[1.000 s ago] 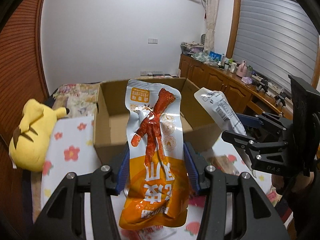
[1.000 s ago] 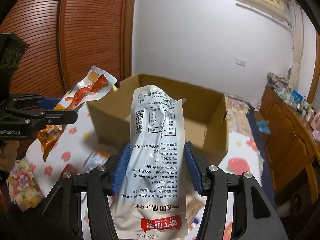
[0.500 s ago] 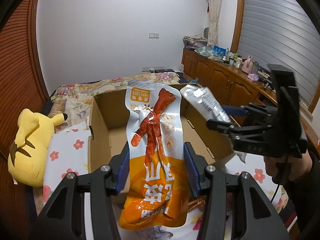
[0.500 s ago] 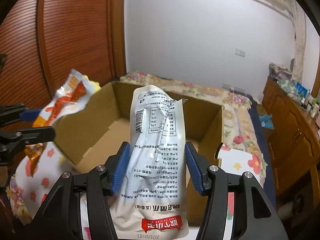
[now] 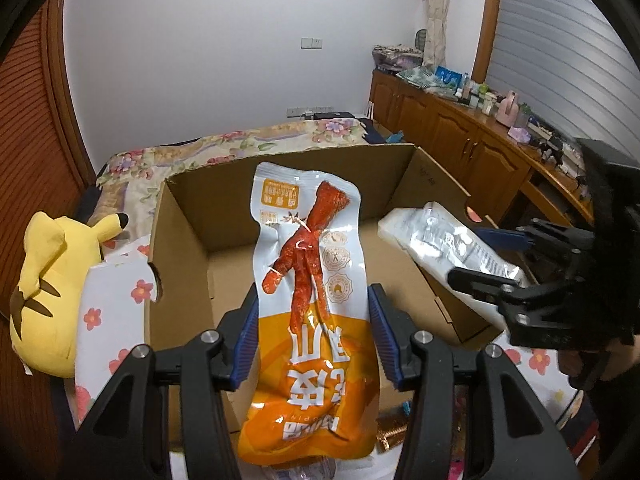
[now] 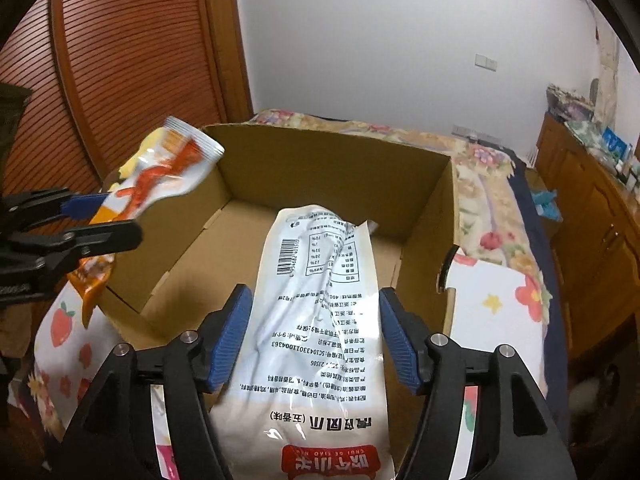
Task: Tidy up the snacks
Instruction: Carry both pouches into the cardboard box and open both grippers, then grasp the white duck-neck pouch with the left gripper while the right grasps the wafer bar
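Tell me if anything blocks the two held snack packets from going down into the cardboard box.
Nothing visible does. The open brown cardboard box has no lid or flaps over it and its floor shows bare. The orange chicken-foot packet in the left claw and the white packet in the right claw hang above it.

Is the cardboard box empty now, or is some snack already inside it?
It looks empty. The cardboard box shows only bare floor; the orange packet and white packet are held above it. Its near part is hidden.
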Demonstrator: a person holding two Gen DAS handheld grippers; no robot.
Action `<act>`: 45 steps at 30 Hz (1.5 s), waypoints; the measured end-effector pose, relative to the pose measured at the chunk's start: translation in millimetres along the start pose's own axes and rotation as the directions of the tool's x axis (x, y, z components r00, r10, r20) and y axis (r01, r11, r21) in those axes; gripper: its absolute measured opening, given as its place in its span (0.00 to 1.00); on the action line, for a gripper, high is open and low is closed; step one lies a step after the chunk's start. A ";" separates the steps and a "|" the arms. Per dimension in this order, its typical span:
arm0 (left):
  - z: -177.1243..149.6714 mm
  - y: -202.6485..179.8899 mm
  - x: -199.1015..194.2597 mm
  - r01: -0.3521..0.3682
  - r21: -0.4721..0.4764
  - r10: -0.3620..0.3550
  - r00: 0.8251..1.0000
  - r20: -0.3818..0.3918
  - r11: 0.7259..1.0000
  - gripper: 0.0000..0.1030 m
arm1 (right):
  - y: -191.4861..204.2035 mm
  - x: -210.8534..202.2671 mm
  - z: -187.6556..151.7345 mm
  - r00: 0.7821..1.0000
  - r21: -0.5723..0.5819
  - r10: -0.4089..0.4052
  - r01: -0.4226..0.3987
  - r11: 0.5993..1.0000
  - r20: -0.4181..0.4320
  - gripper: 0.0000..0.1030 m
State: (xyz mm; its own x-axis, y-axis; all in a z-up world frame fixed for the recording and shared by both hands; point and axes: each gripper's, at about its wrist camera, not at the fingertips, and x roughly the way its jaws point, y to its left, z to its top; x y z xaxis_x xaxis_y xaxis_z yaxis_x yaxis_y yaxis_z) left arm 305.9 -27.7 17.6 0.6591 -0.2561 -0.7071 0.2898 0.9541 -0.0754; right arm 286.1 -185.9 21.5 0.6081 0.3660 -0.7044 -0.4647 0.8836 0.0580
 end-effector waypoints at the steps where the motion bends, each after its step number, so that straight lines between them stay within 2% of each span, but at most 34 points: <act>1: 1.2 -0.6 2.3 -0.004 0.002 0.004 1.000 -0.003 1.000 0.49 | -0.4 -2.1 0.4 1.000 0.001 -0.003 0.003 1.000 0.005 0.67; 3: 3.4 -0.8 6.1 -0.008 0.000 0.008 1.000 -0.007 1.000 0.50 | -3.6 -4.7 1.6 1.000 0.012 -0.001 0.001 1.000 0.009 0.71; 10: 4.9 -0.2 8.6 -0.018 -0.001 0.018 1.000 -0.008 1.000 0.53 | -7.1 -28.3 -0.1 0.998 0.032 -0.011 0.009 0.999 0.058 0.72; 12: 6.0 -0.8 3.5 -0.021 -0.004 0.021 1.000 0.007 1.000 0.57 | -5.7 -36.6 -1.7 0.997 0.033 -0.015 0.013 0.999 0.074 0.72; 20: -1.1 -6.5 -29.0 -0.003 0.018 0.002 0.998 0.060 1.000 0.58 | 6.5 -67.5 -17.4 0.994 0.032 -0.030 0.027 0.999 0.106 0.72; 32: -67.1 -14.5 -97.9 0.038 0.075 -0.048 0.990 0.130 0.996 0.69 | 26.1 -104.1 -81.1 0.989 0.092 -0.043 0.030 0.995 0.140 0.76; 38: -105.6 -11.8 -103.5 0.030 0.069 -0.038 0.993 0.109 0.997 0.69 | 21.4 -96.8 -125.2 0.996 0.145 -0.030 0.018 0.989 0.085 0.76; 45: -148.8 -8.0 -88.2 -0.001 0.062 -0.002 0.999 0.049 0.998 0.69 | 7.2 -76.7 -151.3 1.000 0.217 -0.010 0.005 0.976 0.025 0.75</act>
State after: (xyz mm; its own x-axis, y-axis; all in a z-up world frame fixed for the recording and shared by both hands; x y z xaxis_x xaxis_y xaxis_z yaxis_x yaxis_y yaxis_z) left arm 142.2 10.3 -24.1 0.6919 -0.2650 -0.6716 0.3313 0.9430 -0.0308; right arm 138.7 -251.9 -31.1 0.6290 0.3641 -0.6869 -0.3114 0.9276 0.2065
